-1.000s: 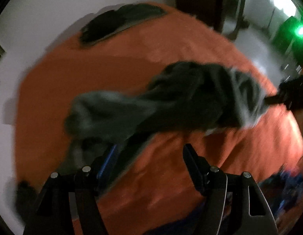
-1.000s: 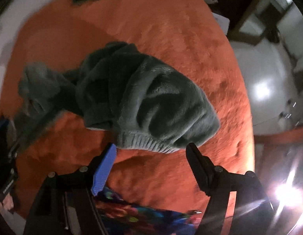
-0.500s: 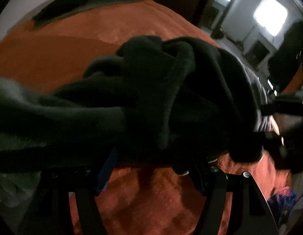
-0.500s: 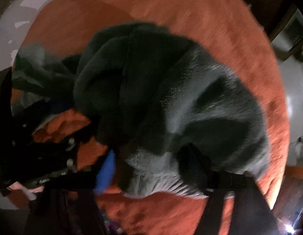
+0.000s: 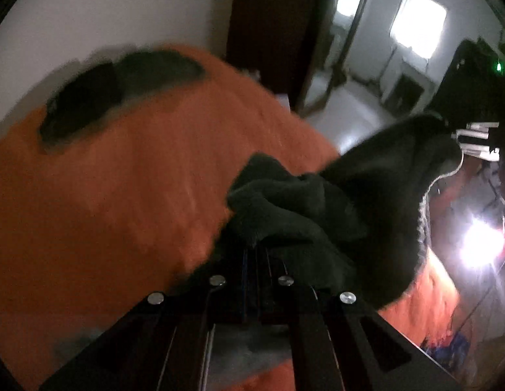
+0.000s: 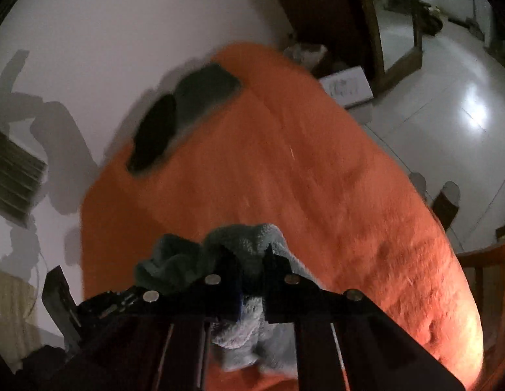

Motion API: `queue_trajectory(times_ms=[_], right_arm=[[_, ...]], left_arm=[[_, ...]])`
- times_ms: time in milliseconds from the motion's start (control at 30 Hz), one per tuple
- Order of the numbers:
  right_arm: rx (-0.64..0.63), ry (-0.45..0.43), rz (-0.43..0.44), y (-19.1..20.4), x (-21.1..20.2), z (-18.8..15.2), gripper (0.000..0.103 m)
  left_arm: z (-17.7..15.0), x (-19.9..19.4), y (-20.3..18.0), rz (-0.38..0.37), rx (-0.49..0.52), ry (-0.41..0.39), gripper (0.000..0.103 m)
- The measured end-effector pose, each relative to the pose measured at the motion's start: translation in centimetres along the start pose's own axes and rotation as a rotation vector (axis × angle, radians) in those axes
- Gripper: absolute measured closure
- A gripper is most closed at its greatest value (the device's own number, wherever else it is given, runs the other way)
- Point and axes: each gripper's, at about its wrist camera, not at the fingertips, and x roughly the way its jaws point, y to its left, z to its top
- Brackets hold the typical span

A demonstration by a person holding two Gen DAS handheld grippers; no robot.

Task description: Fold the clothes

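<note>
You have both grippers, left gripper and right gripper, pinching the grey fleece garment, lifted above the orange bed, probably to spread it for folding.

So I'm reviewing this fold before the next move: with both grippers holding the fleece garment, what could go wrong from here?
1. The dark grey fleece garment is bunched in the left gripper, so a wrong layer may be pinched and the fold come out crooked.
2. The right gripper bites only a small edge; the fleece may slip out.
3. The hanging bulk could drag across the orange blanket.
</note>
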Motion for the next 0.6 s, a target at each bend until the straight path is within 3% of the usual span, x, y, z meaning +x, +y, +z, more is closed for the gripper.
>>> queue_trajectory(times_ms=[133, 233, 333, 467, 600], right_arm=[[-0.054, -0.019, 0.037, 2.6, 0.5, 2.1, 0.096], [-0.069, 0.000, 0.060, 4.6, 3.3, 2.8, 0.096], [-0.031, 0.068, 0.096, 6.1, 7.4, 1.8, 0.096], [-0.067, 0.092, 0.139, 7.6, 11.0, 0.0, 0.096], [-0.086, 0.063, 0.209, 7.9, 11.5, -1.6, 0.096]], left_arm=[[2.9, -3.6, 3.0, -0.002, -0.059, -0.108, 0.099], [1.2, -5.4, 7.9, 0.024, -0.164, -0.201, 0.099], [-2.2, -5.5, 13.4, 0.032, -0.336, -0.240, 0.099], [-6.0, -3.1, 16.6, 0.002, -0.407, -0.218, 0.099], [-9.6, -1.3, 15.4, -0.153, -0.477, -0.098, 0.098]])
